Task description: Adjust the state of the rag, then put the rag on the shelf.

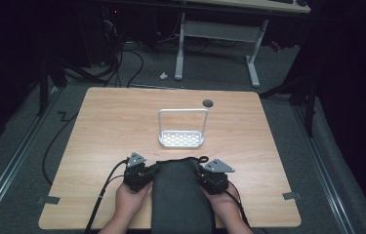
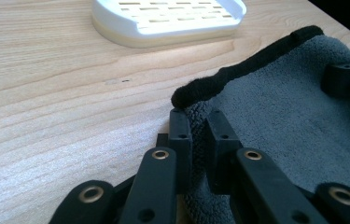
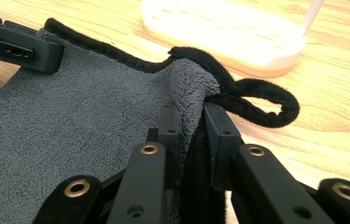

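Wooden table (image 1: pixel 102 126); white desk legs (image 1: pixel 179 48) beyond (far side), cables (image 1: pixel 122 63) on grey floor.

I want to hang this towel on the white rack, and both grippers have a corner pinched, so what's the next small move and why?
Probably lift both corners together and carry them forward. The left gripper and right gripper are each shut on a far corner of the towel, which lies flat on the table, while the rack stands just beyond with its bar higher up.

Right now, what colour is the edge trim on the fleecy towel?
Black, on a grey fleecy towel; clearest in the right gripper view.
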The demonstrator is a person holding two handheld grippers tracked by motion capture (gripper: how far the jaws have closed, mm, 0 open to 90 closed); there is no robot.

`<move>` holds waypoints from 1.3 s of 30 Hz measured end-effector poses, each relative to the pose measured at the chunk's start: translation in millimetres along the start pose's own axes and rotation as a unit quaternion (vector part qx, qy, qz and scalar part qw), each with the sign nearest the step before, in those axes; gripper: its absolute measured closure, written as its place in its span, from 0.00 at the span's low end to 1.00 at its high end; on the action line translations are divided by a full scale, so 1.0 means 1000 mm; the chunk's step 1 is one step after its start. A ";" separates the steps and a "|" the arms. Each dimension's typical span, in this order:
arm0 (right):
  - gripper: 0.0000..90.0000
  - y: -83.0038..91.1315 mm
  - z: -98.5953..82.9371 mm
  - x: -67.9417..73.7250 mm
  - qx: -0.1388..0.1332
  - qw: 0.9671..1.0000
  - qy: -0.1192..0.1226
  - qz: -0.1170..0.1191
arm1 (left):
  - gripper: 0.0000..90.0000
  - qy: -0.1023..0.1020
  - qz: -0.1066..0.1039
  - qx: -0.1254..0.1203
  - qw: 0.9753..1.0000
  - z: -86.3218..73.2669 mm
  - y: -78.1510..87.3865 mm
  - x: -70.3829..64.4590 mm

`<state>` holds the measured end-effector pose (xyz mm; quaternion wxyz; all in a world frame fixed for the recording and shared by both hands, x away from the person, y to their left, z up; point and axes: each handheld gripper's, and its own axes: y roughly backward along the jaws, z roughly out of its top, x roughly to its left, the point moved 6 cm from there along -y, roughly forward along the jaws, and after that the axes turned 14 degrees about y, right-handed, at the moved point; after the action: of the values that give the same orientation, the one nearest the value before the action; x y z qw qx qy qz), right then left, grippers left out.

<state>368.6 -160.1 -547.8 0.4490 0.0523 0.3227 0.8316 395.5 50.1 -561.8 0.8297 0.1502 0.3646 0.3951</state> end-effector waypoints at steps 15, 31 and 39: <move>0.88 0.021 0.037 -0.008 -0.052 0.998 0.012 -0.032 | 0.94 -0.027 -0.020 -0.074 0.997 0.037 0.031 -0.021; 0.88 0.043 0.086 -0.028 -0.111 0.992 0.007 -0.054 | 0.94 -0.057 -0.043 -0.145 0.987 0.094 0.063 -0.047; 0.88 0.055 0.109 -0.040 -0.129 0.989 0.000 -0.069 | 0.94 -0.077 -0.049 -0.172 0.981 0.124 0.075 -0.066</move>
<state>393.9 -158.9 -422.1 0.5083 -0.0281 0.2155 0.8333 416.2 52.2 -404.0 0.8871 0.0176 0.2328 0.3981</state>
